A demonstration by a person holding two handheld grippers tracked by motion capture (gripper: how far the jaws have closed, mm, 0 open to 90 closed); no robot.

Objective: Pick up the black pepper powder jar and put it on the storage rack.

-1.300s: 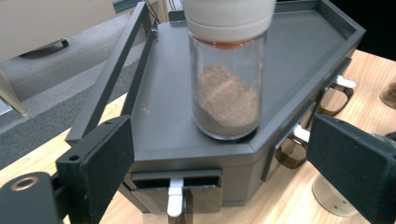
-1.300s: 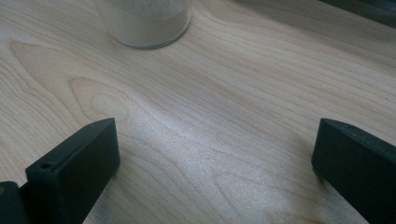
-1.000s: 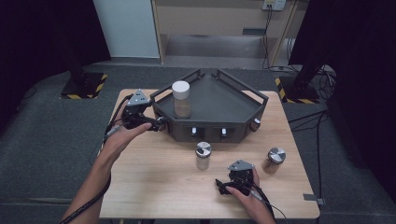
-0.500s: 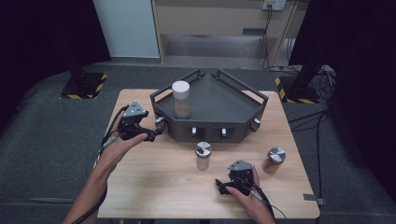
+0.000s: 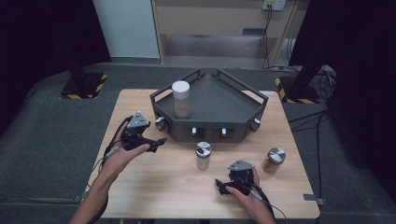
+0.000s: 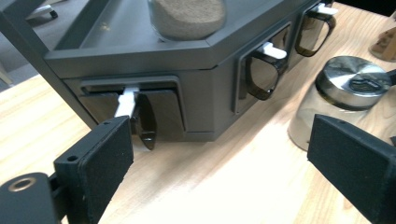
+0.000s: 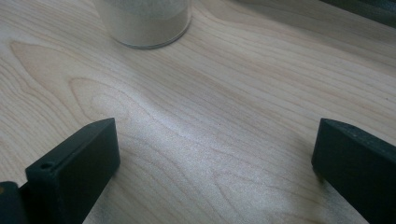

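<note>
Left gripper (image 5: 156, 141): held at the left of the worktop (image 5: 154, 186), just beside the left corner of the dark tray (image 5: 219, 100); jaws wide apart, nothing between them, aimed at the tray's front wall with its clip-like handles (image 6: 261, 67) (nearest one at the corner, white-tipped).
White-lidded jar (image 5: 181, 99): upright inside the tray, near its left rear corner; brown grainy fill.
Steel-lidded jar (image 5: 203, 155): upright on the worktop, just in front of the tray's front wall, between the two grippers; pale fill (also seen in the left gripper view (image 6: 336, 100), beyond the far jaw).
Right gripper (image 5: 223, 185): low on the worktop near its front edge, right of centre; jaws apart over bare wood, clear of the jar ahead.
Second steel-lidded jar (image 5: 274, 159): upright, right of the right gripper, apart from it.
</note>
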